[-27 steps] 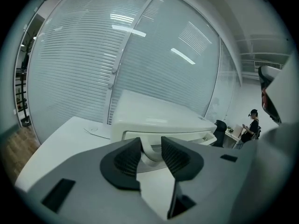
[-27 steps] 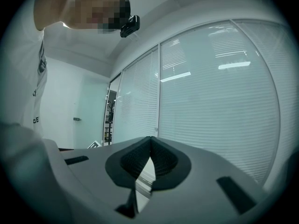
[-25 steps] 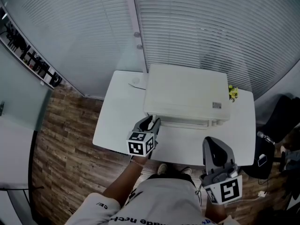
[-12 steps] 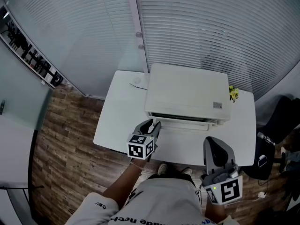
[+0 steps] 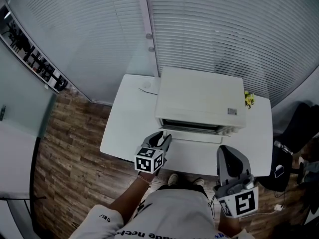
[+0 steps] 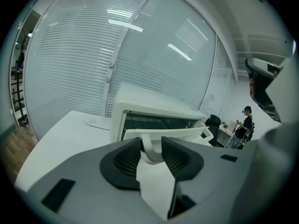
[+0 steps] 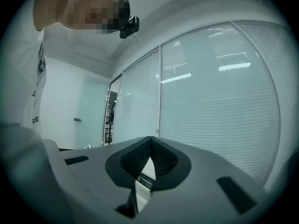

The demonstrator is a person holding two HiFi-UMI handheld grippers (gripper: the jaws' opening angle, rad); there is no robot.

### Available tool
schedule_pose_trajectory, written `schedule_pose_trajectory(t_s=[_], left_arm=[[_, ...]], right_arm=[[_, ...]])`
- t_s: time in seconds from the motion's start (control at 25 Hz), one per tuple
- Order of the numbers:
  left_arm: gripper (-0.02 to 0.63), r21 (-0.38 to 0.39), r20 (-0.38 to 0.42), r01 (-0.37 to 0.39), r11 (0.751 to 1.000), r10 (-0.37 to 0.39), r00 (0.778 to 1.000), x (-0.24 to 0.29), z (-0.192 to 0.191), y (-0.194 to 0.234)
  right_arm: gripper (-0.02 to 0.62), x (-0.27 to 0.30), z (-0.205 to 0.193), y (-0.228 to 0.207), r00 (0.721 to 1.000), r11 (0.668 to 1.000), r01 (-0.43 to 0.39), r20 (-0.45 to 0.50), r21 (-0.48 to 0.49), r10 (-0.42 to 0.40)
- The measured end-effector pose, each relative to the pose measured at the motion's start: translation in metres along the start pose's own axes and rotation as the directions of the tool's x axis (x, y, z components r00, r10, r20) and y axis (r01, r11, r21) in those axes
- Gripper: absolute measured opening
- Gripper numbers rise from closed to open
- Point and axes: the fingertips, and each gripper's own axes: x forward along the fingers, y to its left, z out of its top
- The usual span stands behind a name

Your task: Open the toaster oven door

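A white toaster oven (image 5: 199,99) stands on the white table (image 5: 124,128), its door (image 5: 192,132) tilted partly open toward me. My left gripper (image 5: 160,139) is at the door's left end, shut on the white door handle (image 6: 150,150). Through the gap above the door the dark oven interior (image 6: 159,122) shows. My right gripper (image 5: 228,159) hangs at the table's near right edge, away from the oven, jaws pressed together with nothing between them; in the right gripper view it (image 7: 150,148) points up at the window blinds.
A small yellow object (image 5: 247,99) sits behind the oven's right corner. A flat white disc (image 5: 145,87) lies at the table's back left. Glass walls with blinds close the far side; wooden floor lies left. A dark chair (image 5: 299,123) stands right.
The left gripper has drawn back toward me with the handle, and the oven door has swung further open, showing a dark gap. The right gripper has stayed put.
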Motion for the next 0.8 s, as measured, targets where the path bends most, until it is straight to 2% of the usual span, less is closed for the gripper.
schedule_pose_trajectory(t_s=[0.48, 0.8], left_arm=[[0.153, -0.001, -0.036, 0.007, 1.000, -0.007, 0.999, -0.011, -0.020, -0.003], [0.140, -0.033, -0.070, 0.007, 0.999, -0.010, 0.998, -0.019, -0.045, -0.002]], right_arm=[[0.008, 0.000, 0.006, 0.007, 1.000, 1.000, -0.019, 0.007, -0.015, 0.019], [0.008, -0.004, 0.005, 0.005, 1.000, 1.000, -0.014, 0.012, -0.010, 0.014]])
